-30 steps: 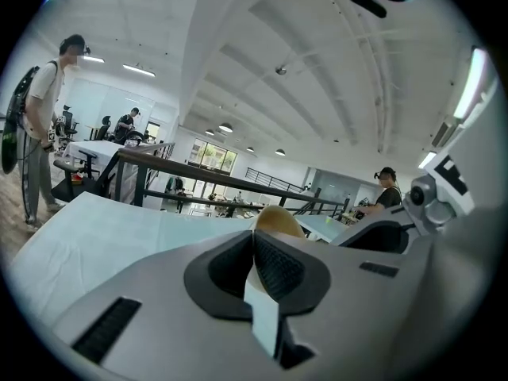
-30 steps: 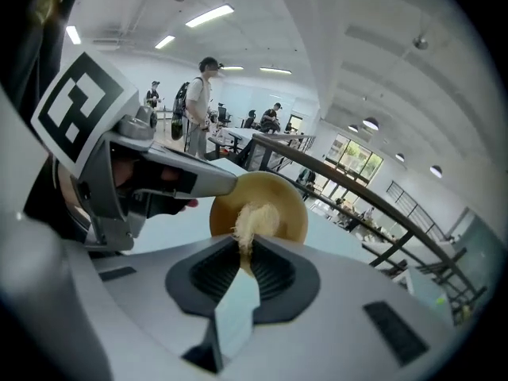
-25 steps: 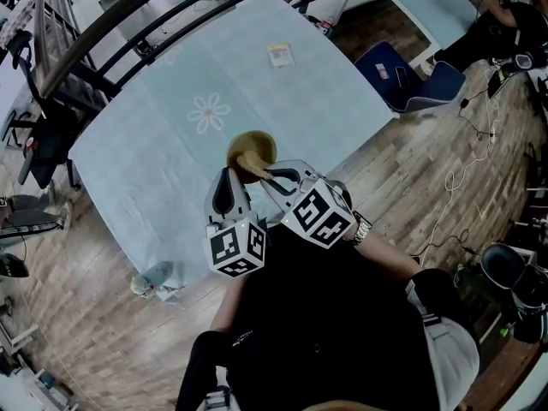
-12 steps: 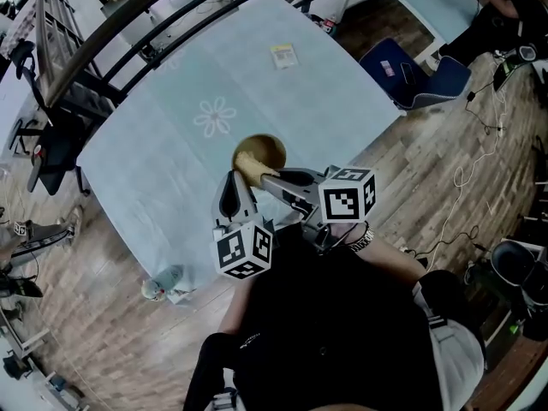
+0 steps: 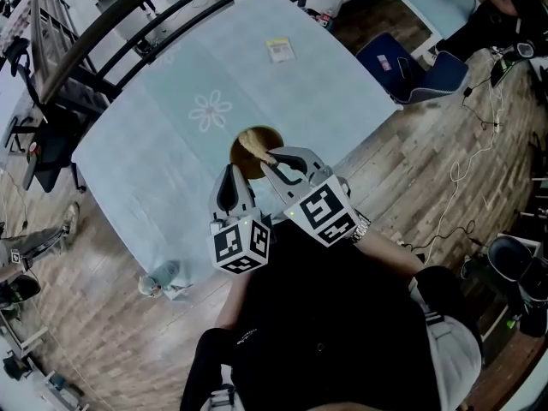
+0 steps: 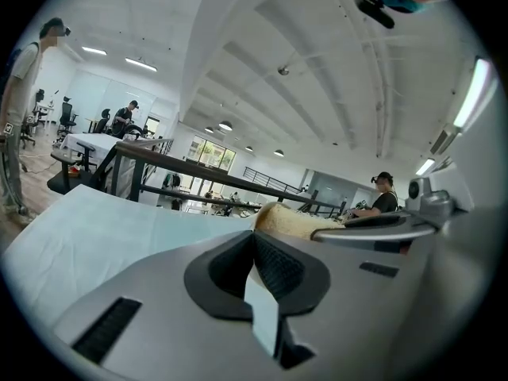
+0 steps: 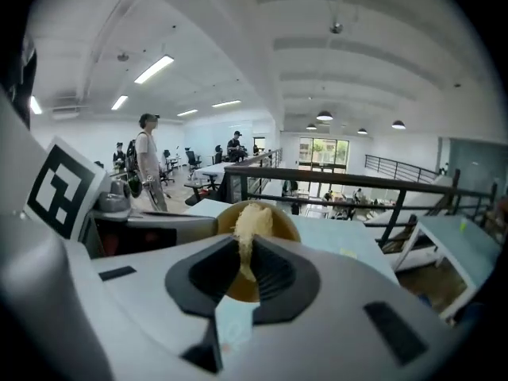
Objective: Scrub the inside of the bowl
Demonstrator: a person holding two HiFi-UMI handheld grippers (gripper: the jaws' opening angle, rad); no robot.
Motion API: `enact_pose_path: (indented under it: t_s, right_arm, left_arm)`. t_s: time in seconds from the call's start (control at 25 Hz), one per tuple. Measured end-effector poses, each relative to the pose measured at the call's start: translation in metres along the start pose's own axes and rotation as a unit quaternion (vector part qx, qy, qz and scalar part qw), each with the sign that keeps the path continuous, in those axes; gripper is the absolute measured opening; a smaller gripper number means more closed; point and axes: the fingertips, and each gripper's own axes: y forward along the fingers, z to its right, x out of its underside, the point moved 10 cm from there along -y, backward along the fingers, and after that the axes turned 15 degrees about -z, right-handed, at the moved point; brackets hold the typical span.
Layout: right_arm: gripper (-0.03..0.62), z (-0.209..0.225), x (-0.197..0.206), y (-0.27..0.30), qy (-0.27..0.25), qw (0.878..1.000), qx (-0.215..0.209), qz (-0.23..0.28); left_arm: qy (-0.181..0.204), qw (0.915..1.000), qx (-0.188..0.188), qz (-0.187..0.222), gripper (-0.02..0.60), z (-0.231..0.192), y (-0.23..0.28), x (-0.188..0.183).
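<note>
A round bowl (image 5: 272, 137), tan and brown, smooth and a bit shiny inside, with a thin rim. Sitting flat on a table (image 5: 154, 152), close to the near edge and right in front of both grippers. Inside the bowl, a sponge (image 7: 250, 221): pale yellow, lumpy and rough, long and narrow, standing up, top poking over the rim.

Pinched around the lower part of that sponge, the right gripper (image 7: 243, 251), two black ribbed pads only a narrow way apart with the sponge squeezed between. Reaching in from the right and tipped down into the bowl. On its back, a white cube (image 5: 323, 212) with black square marks, turned cornerwise.

At the bowl's left edge, the left gripper (image 6: 254, 240), lying low and almost level with the table, pointing away from the person. Pads pressed tight together, with the bowl's thin edge looking nipped between them. Behind it, another marked cube, just beside the first one.

Over the table, a soft pale blue cloth (image 5: 342, 101) with a white flower (image 5: 211, 111) printed past the bowl and a small card (image 5: 280, 51) far off near the back. Under it all, a brown wood floor (image 5: 402, 178). At the bottom, the person's black top (image 5: 334, 332), both arms bent and held close, a watch (image 5: 361, 228) on the right wrist.
</note>
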Motion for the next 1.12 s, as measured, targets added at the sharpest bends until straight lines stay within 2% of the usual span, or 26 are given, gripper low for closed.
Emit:
enact_pose_path:
  t_s: [0.2,0.36,0.48,0.56,0.72,0.8,1.0,1.04,1.12]
  right_arm:
    - [0.048,-0.016,-0.004,0.000,-0.103,0.994,-0.032,-0.012]
    - [0.048,-0.027,0.001,0.003,-0.192,0.979,-0.055,-0.049]
    - [0.048,-0.025,0.005,0.004,-0.226,0.967,-0.078,-0.084]
    - [0.048,-0.021,0.004,0.002,-0.232,0.965,-0.077,-0.095]
    - [0.048,-0.014,-0.008,-0.003,-0.238,0.968,-0.026,-0.080]
    - [0.048,-0.014,-0.015,-0.004,-0.253,0.964,0.009,-0.077]
    - [0.048,-0.009,-0.019,-0.001,-0.311,0.937,0.107,-0.115]
    - [0.048,-0.009,-0.017,0.000,-0.307,0.937,0.108,-0.125]
    - [0.048,-0.011,-0.012,0.003,-0.279,0.946,0.086,-0.142]
  left_arm:
    - [-0.005,1.0000,0.001,0.004,0.017,-0.002,-0.004,0.000]
    - [-0.012,0.9999,-0.001,0.001,0.017,-0.007,-0.005,0.000]
    - [-0.017,0.9998,-0.007,-0.004,0.017,-0.010,-0.005,0.001]
    - [-0.018,0.9998,-0.009,-0.007,0.017,-0.012,-0.004,0.002]
    - [-0.002,0.9999,-0.012,-0.009,0.017,-0.013,-0.003,0.001]
    - [0.010,0.9998,-0.011,-0.011,0.017,-0.010,-0.003,0.000]
    - [0.027,0.9994,-0.011,-0.016,0.017,-0.004,-0.002,0.002]
    - [0.023,0.9995,-0.009,-0.017,0.017,-0.005,-0.002,0.002]
    - [0.016,0.9997,-0.007,-0.018,0.017,-0.006,-0.002,0.004]
